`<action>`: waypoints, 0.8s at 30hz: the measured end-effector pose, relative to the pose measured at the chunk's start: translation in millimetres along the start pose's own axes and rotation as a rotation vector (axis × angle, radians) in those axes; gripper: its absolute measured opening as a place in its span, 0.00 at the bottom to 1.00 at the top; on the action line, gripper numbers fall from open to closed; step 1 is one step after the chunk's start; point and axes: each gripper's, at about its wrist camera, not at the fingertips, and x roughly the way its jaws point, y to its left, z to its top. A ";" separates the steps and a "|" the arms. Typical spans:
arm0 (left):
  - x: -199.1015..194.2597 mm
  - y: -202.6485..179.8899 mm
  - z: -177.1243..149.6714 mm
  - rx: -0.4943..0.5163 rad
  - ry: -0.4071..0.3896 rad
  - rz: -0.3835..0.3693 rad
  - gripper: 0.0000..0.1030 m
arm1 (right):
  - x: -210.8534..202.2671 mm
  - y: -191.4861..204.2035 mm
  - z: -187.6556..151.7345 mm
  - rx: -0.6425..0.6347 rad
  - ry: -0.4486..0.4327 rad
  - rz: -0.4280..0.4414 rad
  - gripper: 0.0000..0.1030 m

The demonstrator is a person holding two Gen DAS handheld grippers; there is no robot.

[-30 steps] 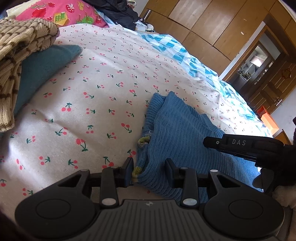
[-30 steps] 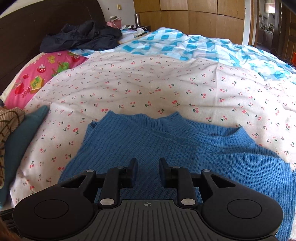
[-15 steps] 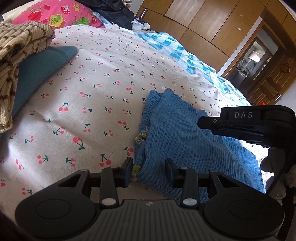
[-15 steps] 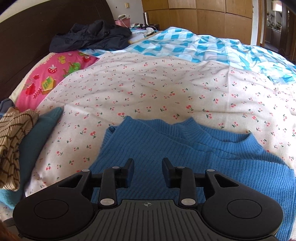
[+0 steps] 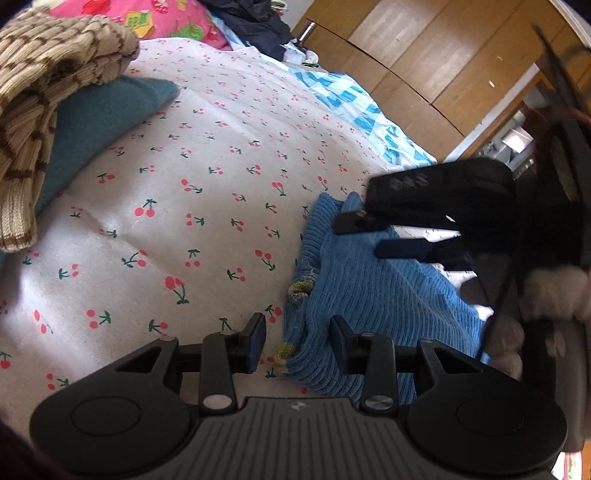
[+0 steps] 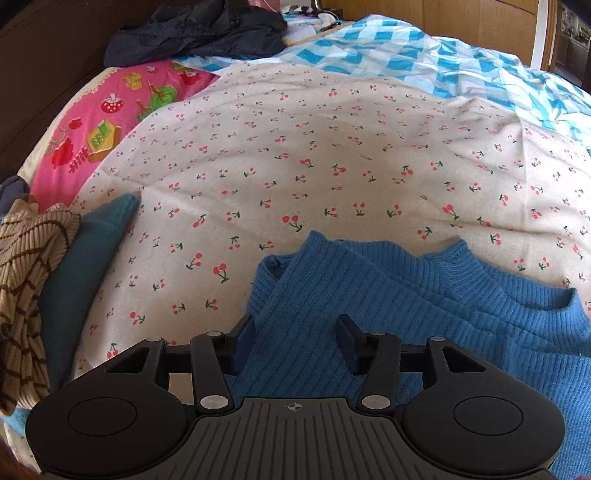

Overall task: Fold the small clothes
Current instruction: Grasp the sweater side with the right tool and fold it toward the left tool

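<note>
A blue ribbed sweater (image 5: pixel 369 295) lies on the cherry-print sheet (image 5: pixel 192 177), one side folded over its body. My left gripper (image 5: pixel 297 339) rests low at its near corner. The hem lies between the fingers, but a strip of sheet shows beside the left finger (image 5: pixel 255 343), so nothing is pinched. In the right wrist view my right gripper (image 6: pixel 295 339) hovers over the sweater (image 6: pixel 443 325) near the folded edge. Its jaws are opening and only loose fabric lies under them. From the left wrist view the right gripper (image 5: pixel 354 239) hangs above the sweater's far end.
A teal garment (image 6: pixel 81 266) and a beige striped knit (image 6: pixel 26 277) are piled at the left. Further back are a pink pillow (image 6: pixel 99 122), a dark jacket (image 6: pixel 195 29) and a blue checked blanket (image 6: pixel 406 48). Wooden wardrobe doors (image 5: pixel 424 55) stand behind the bed.
My right gripper has slid left along the sweater toward its far end and its jaws have spread wider. The left gripper has stayed at the near corner.
</note>
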 end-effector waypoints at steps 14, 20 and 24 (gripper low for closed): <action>10.3 -11.6 -5.3 0.074 0.032 -0.004 0.43 | 59.3 38.4 10.9 -0.175 0.114 -0.174 0.61; 7.5 -16.4 -8.9 0.101 0.016 -0.007 0.48 | 35.7 10.3 15.4 -0.124 0.090 -0.135 0.17; 6.0 -24.2 -12.5 0.143 0.001 -0.005 0.60 | 0.9 -9.1 14.8 -0.046 0.019 -0.054 0.16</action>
